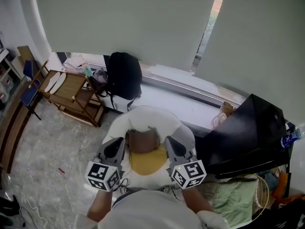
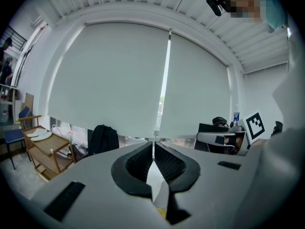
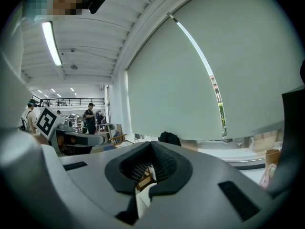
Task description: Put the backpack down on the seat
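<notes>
The left hand-held gripper (image 1: 118,146) at 9 o'clock and the right hand-held gripper (image 1: 170,145) at 3 o'clock, both pressed together and empty, flank the small brown backpack (image 1: 143,141), which lies on the round white seat (image 1: 147,114).

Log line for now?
left hand-held gripper shut | right hand-held gripper shut | brown bag on white seat | black backpack by window

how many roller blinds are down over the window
2. The left blind hangs left of the bright gap; the right blind hangs right of it. None seems hidden.
</notes>
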The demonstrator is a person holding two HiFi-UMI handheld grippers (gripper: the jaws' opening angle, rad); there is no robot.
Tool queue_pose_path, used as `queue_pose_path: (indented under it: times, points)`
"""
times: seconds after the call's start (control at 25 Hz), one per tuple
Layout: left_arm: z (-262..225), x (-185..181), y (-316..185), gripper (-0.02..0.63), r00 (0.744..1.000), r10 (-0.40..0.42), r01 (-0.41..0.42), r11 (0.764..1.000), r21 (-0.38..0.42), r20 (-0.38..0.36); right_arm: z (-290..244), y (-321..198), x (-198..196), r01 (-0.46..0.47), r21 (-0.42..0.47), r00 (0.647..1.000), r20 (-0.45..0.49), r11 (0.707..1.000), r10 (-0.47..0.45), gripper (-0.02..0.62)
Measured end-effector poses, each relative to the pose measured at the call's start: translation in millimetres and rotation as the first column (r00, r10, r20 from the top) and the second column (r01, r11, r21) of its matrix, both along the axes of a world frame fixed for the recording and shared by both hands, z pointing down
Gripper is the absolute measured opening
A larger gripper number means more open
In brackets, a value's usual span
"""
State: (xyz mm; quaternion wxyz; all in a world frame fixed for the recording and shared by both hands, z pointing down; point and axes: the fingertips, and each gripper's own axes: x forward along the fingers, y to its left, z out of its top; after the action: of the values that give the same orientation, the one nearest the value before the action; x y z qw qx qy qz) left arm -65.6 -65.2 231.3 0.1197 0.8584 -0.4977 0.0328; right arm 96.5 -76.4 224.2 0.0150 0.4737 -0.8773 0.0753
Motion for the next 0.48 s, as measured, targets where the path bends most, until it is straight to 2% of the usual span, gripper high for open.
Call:
queue_pose_path:
  times: [0.48]
  points:
    - [-1.0, -0.6, 1.6, 0.04, 1.0, 0.007, -0.007, 1.0, 0.005, -0.005, 2.5, 0.2, -3.1, 0.005, -0.01, 1.0, -0.025, 1.0, -0.005, 0.029]
